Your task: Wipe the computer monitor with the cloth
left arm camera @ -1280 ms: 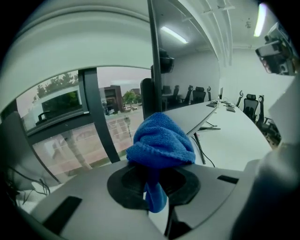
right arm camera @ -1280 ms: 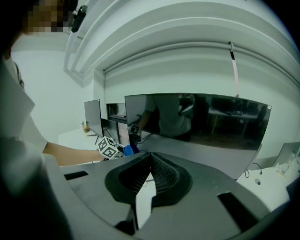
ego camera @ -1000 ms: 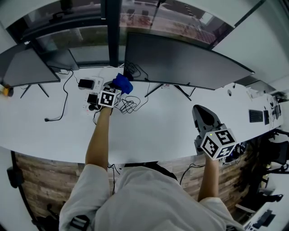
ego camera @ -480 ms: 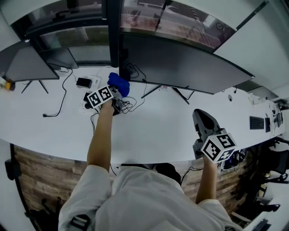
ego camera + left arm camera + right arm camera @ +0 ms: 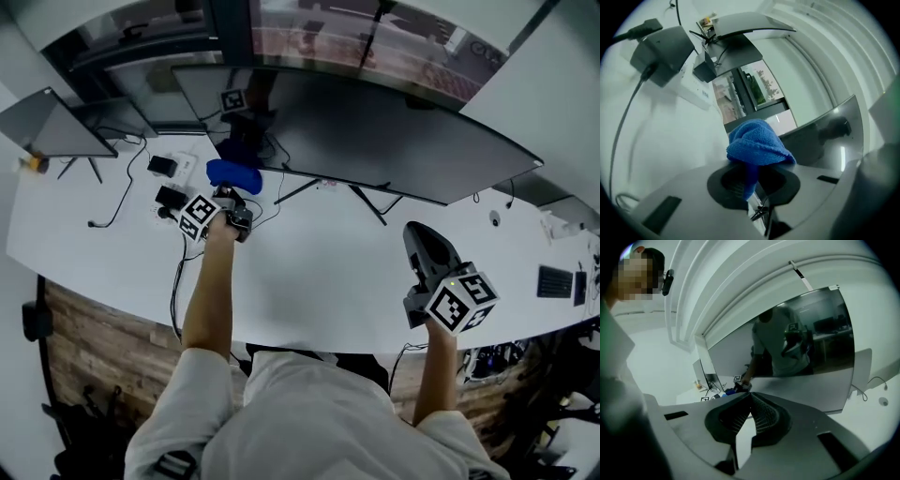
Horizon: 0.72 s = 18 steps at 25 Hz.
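A wide, dark, curved monitor [image 5: 375, 131] stands at the back of the white desk [image 5: 319, 272]. My left gripper [image 5: 230, 194] is shut on a blue cloth [image 5: 233, 174], held just in front of the screen's lower left corner. In the left gripper view the bunched cloth [image 5: 757, 143] bulges out of the closed jaws of the left gripper [image 5: 752, 176], with the monitor [image 5: 825, 136] to the right. My right gripper [image 5: 419, 230] hovers over the desk's right front, shut and holding nothing. In the right gripper view its jaws [image 5: 751, 398] point at the monitor [image 5: 797, 348], which reflects the person.
A second, smaller monitor [image 5: 52, 127] stands at the far left. Power adapters [image 5: 161, 166] and black cables [image 5: 112, 216] lie on the desk left of the cloth. The big monitor's stand legs [image 5: 366, 199] spread under it. A dark device [image 5: 555, 281] lies at the desk's right end.
My left gripper has carried the blue cloth up and nearer the monitor's lower left corner. The head view has swung right. The right gripper has barely moved.
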Tool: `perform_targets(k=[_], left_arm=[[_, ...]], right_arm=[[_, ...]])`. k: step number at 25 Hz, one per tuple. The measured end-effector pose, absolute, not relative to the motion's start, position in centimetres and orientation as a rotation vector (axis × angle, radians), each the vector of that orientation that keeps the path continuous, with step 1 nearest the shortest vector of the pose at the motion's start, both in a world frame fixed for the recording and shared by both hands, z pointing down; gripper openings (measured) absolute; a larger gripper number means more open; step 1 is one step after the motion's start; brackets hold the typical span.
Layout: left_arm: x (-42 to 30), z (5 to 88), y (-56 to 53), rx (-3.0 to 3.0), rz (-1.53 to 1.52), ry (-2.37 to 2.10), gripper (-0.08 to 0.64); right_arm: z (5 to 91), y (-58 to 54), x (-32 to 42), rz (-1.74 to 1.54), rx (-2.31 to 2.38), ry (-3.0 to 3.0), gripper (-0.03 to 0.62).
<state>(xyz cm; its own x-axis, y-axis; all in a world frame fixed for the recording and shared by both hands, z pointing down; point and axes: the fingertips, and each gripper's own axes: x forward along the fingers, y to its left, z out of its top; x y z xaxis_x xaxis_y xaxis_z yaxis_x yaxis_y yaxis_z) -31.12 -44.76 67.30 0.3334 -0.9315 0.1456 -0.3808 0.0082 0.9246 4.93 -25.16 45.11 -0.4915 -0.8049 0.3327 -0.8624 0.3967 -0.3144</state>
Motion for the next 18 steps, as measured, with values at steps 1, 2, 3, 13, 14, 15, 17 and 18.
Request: perform_targets(k=[1,2,3,13,14,15,17,18], left_arm=[[-30.2,67.1,-44.7,1.572,-0.692,-1.232,0.058],[-29.2,66.9,-44.6,1.578,-0.71,-1.235,0.058],[-28.2,66.8,-44.4,1.582,-0.727,-1.235,0.058],[-17.1,66.5,-42.2,1.58,-0.763,-1.24,0.058],[-16.1,66.4,-42.0,1.584,-0.759,-1.244,0.058],[-14.9,66.4,-41.8,1.594,-0.752,-1.243,0.058],[-11.9,66.2,-41.4,1.63,-0.714,-1.223,0.058],[-10.2,66.1,-41.1,1.647,-0.69,-1.209,0.058]], right_arm=[[45.4,-25.0,6.2,0.683,1.513,-2.519,0.014],[45.8,-24.7,7.5,0.687,1.514,-2.519,0.014],[46.2,-24.4,8.8,0.697,1.514,-2.518,0.014],[47.4,-22.3,18.7,0.715,1.473,-2.508,0.014],[47.6,-22.2,19.7,0.713,1.467,-2.516,0.014],[47.7,-22.1,20.6,0.713,1.462,-2.521,0.014],[48.0,-21.7,22.4,0.725,1.463,-2.514,0.014],[48.2,-21.5,23.3,0.735,1.466,-2.51,0.014]])
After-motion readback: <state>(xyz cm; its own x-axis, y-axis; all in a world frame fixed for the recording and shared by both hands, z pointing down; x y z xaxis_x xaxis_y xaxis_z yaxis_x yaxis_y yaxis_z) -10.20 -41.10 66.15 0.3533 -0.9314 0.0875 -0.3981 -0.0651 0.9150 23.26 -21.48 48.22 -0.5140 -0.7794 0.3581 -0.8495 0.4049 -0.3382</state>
